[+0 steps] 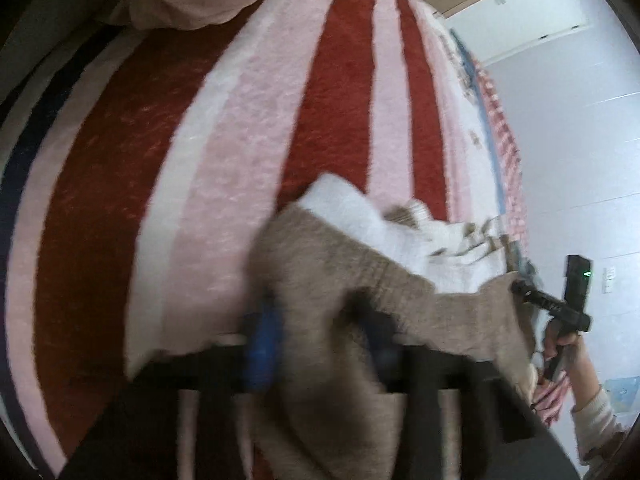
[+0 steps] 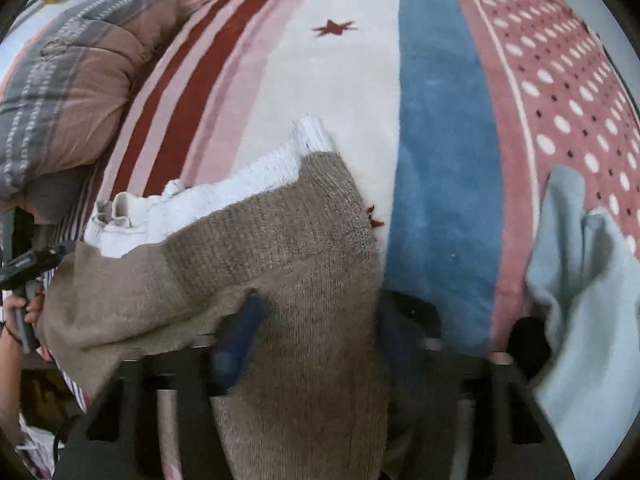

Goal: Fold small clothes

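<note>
Progress: the brown and white sweater is held up at its near edge over the bed, so, as far as I can judge, a fold is under way but not finished; no neat folded shape shows yet.
Done so far: the white part lies bunched on the far side of the brown part, partly doubled over.
Left to do: laying the lifted brown edge down, squaring it, and probably the pale blue garment lying on the right of the bed, which looks unfolded.
Sweater position: near edge of the bed, stretched between the two grippers, its far part resting on the striped bed cover.
Left gripper: fingers set fairly close, with brown knit draped between and over them; it appears to pinch the sweater edge, though blur hides the contact itself.
Right gripper: one blue finger presses on the brown knit, and the other is dark and blurred on the cloth's right edge; the jaws look partly closed on the sweater.
Nearby: a plaid pillow sits at the far left, well apart from the sweater.
Risk: my guess is that the loose knit could slip out on one side.
</note>
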